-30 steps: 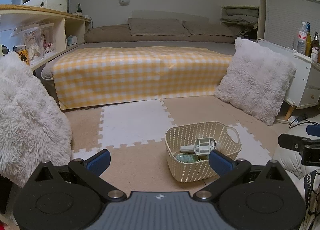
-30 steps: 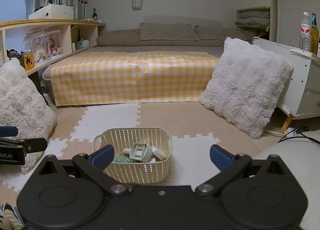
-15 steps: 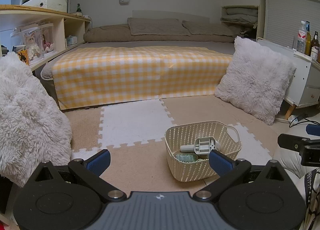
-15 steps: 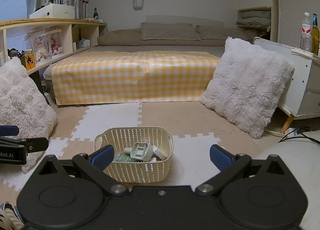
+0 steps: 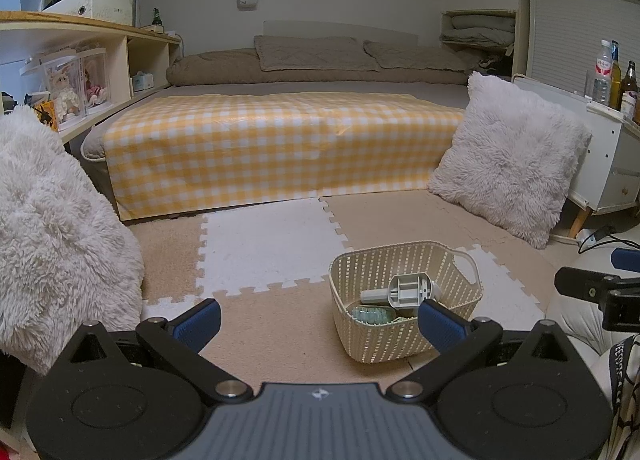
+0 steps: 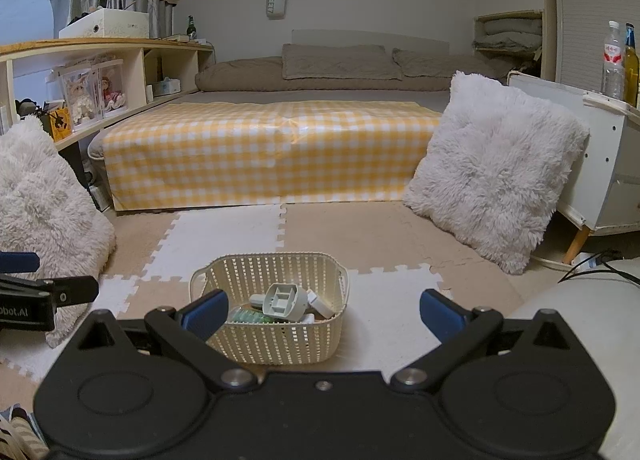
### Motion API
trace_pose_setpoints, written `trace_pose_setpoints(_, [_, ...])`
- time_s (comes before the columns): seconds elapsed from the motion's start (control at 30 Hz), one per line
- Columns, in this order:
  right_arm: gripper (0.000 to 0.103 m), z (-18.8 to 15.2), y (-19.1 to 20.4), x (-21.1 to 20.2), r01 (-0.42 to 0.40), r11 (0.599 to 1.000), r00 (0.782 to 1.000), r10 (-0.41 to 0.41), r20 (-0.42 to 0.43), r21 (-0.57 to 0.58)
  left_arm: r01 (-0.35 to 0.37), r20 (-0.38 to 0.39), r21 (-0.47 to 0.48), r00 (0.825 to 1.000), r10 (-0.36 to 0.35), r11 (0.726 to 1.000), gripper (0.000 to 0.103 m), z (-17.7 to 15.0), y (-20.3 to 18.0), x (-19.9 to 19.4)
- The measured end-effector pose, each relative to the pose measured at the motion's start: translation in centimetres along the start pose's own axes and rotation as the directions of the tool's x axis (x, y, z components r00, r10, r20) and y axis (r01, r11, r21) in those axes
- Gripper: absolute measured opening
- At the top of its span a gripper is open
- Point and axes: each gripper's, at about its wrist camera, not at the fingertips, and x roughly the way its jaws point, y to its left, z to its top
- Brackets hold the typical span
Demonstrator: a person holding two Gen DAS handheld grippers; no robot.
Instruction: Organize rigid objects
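A cream perforated plastic basket [image 5: 372, 344] stands on the foam floor mat; it also shows in the right wrist view [image 6: 276, 352]. Inside lie a grey-white plastic piece [image 5: 408, 292] [image 6: 282, 302], a green ribbed item [image 5: 370, 315] and small white items. My left gripper [image 5: 318, 322] is open and empty, held above the mat with the basket just behind its right finger. My right gripper [image 6: 322, 314] is open and empty, with the basket behind its left finger. Each gripper appears at the edge of the other's view.
A low bed with a yellow checked cover [image 5: 276, 144] fills the back. Fluffy white cushions lie at left [image 5: 52, 244] and right [image 5: 512, 156]. A shelf unit [image 5: 80, 72] stands left, a white cabinet with bottles [image 5: 612, 116] right. Cables [image 6: 596, 260] lie by the cabinet.
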Motion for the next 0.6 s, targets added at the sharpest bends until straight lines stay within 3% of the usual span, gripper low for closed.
trace_pose_setpoints(0.6, [0.103, -0.02, -0.14, 0.01, -0.003, 1.000, 1.000, 0.003, -0.002, 0.003, -0.001, 0.000, 0.001, 1.000, 0.001, 1.000, 0.103, 0.05, -0.04, -0.02])
